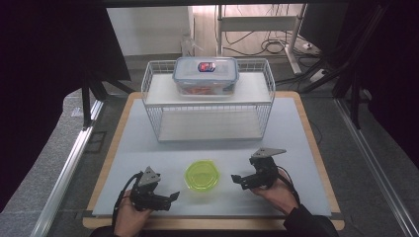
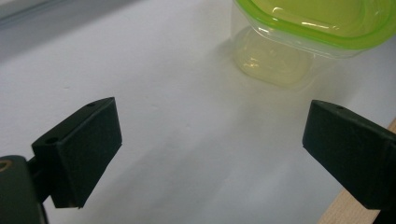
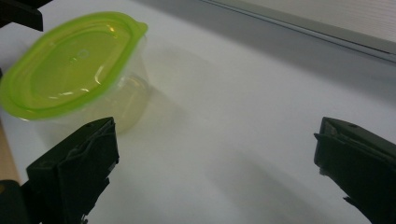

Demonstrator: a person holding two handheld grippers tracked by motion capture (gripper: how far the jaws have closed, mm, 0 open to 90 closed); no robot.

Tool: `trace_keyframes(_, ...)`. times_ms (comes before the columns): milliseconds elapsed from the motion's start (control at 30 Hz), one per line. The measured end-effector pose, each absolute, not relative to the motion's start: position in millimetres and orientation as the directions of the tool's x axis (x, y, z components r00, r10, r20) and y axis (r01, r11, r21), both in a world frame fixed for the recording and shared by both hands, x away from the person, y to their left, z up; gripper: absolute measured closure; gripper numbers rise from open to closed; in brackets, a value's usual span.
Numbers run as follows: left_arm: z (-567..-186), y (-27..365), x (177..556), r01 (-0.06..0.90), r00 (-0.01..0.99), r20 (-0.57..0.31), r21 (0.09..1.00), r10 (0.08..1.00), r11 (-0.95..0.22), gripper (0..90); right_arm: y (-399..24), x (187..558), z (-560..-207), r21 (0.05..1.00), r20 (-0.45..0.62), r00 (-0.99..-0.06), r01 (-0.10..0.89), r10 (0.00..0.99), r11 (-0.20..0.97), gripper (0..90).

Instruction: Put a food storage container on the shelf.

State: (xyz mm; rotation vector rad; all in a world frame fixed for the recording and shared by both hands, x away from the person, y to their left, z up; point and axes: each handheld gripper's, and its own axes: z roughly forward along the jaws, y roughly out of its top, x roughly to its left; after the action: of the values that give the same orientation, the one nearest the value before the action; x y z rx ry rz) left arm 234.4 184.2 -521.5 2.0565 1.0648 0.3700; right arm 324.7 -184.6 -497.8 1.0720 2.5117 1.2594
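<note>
1. We are looking at the left gripper first — its jaws are standing wide apart with nothing between them, hovering low over the white table top near the front edge. No earlier moment to compare, so we are simply calling it released.
2. In the left gripper view the two black pads are framing bare white surface, and the green-lidded container is sitting beyond them, up and to the right, clear of both pads.
3. Over to the right gripper — it too is spread open and gripping nothing, its jaws pointing inward toward the middle of the table.
4. In the right gripper view the container is sitting just past the left-hand pad, close to it but not touching as far as we can tell; its clear body is showing under the lime lid.
5. From the high view we are seeing that container upright on the table between the two grippers, near the front edge, apart from both.
6. Further out, a white wire rack is standing toward the back of the table — and on its upper shelf a clear lidded storage box is resting, well apart from the grippers.
</note>
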Motion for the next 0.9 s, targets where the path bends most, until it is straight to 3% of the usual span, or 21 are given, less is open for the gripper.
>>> trace_keyframes(133,-522.7,188.0,232.0,0.569,0.6,-0.086,0.745,0.795,-0.348,4.9,-176.7,324.7,-490.5,0.739,0.204,-0.751,0.539,0.628,0.404,2.9)
trace_keyframes(233,-522.5,191.2,230.2,0.57,0.594,-0.084,0.746,0.8,-0.345,5.1,-163.6,325.0,-482.9,0.731,0.218,-0.767,0.538,0.603,0.42,16.9)
trace_keyframes(267,-522.3,192.4,229.6,0.569,0.592,-0.083,0.747,0.802,-0.343,5.1,-163.6,325.0,-482.9,0.731,0.218,-0.767,0.538,0.603,0.42,16.9)
trace_keyframes(500,-522.0,199.3,227.5,0.573,0.58,-0.098,0.754,0.809,-0.32,5.7,-138.1,334.5,-477.5,0.715,0.272,-0.787,0.551,0.554,0.43,41.6)
trace_keyframes(900,-524.5,197.9,228.1,0.573,0.594,-0.098,0.748,0.799,-0.335,6.0,-115.9,360.7,-489.3,0.655,0.36,-0.775,0.606,0.519,0.451,65.0)
